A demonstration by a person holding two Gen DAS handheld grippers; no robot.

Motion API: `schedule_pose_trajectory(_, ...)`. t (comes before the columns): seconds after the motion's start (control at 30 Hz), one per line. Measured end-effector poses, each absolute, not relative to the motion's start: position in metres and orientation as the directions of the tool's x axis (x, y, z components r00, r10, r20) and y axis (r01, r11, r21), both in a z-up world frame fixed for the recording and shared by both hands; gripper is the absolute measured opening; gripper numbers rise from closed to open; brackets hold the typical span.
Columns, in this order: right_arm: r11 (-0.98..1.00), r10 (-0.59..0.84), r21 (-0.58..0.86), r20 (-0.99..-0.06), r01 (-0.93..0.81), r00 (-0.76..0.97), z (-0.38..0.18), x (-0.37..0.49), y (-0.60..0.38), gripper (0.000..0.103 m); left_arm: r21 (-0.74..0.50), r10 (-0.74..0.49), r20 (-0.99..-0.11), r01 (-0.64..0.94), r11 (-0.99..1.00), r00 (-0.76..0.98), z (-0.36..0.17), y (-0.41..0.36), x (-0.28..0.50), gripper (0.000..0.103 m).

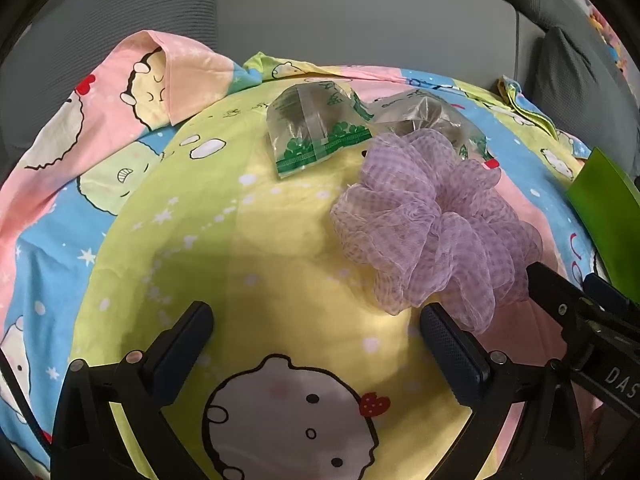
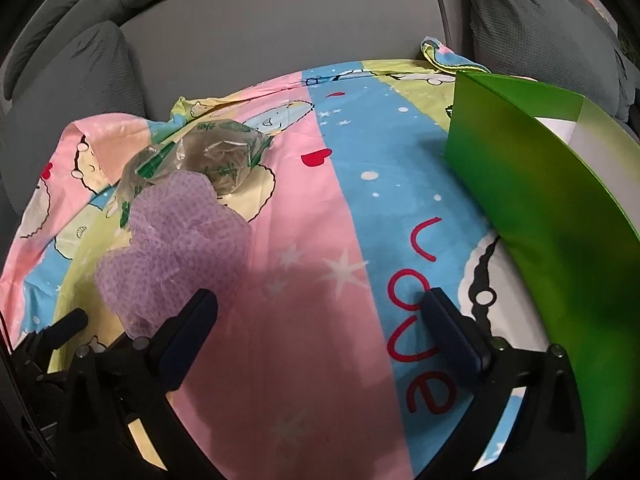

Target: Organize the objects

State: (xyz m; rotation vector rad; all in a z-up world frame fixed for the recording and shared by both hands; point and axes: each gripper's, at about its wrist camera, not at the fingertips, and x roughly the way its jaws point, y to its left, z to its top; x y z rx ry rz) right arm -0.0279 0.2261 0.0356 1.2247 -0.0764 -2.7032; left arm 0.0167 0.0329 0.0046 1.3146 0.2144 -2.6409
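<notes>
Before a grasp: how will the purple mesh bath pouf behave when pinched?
The purple mesh pouf is bunched, airy netting, so it probably squashes between the jaws and weighs little. Its loose ruffles may snag or drag rather than slide. It sits lumpy on the cartoon sheet, so rolling seems unlikely.

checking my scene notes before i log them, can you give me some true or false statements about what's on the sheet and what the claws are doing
1. The left claw is open and holds nothing. True.
2. The purple mesh bath pouf sits inside the green box. False: it lies on the cartoon bedsheet, apart from the green box.
3. Two clear plastic bags with green print lie just beyond the pouf. True.
4. The right claw is shut on the pouf. False: it is open and empty, with the pouf beside its left finger.
5. The green box is on the left side of the right wrist view. False: it is on the right side.
</notes>
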Motion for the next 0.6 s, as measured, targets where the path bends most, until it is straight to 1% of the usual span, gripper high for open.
schedule_pose_trajectory(0.1,-0.986,-0.163,0.099,-0.745,0.135,-0.647,0.0349,-0.0279,0.2243,0.102,-0.044,-0.102,-0.8,0.227,-0.973,-0.591,0.0049,0.0331,0.0171,0.103)
schedule_pose_trajectory(0.6,-0.984,-0.177,0.113,-0.742,0.14,-0.646,0.0355,-0.0276,0.2259,0.102,-0.042,-0.102,-0.8,0.226,-0.973,-0.591,0.0052,0.0331,0.0172,0.103)
